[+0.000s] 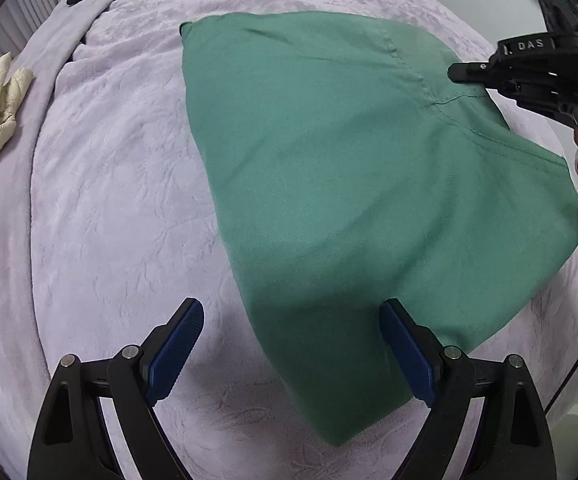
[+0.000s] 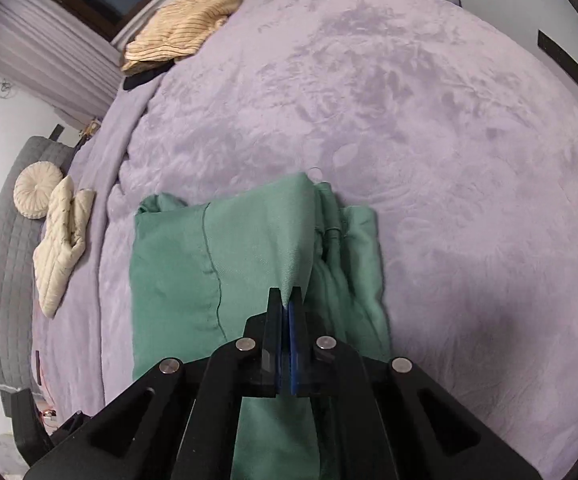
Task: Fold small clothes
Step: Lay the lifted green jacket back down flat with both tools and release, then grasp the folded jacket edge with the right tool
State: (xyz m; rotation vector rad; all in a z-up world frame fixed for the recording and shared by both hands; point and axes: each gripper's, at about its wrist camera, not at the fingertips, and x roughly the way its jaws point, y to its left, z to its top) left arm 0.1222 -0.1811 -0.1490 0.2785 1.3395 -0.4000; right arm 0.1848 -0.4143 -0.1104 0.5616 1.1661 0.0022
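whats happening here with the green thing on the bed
A person is folding a green garment on a bed covered with a lilac blanket, holding a gripping tool in each hand. The right tool is shut on a fold of the green cloth and has it lifted into a ridge. The left tool hangs open above the near end of the garment, touching nothing. Some cream-coloured clothes lie off to the side at the blanket's edge.
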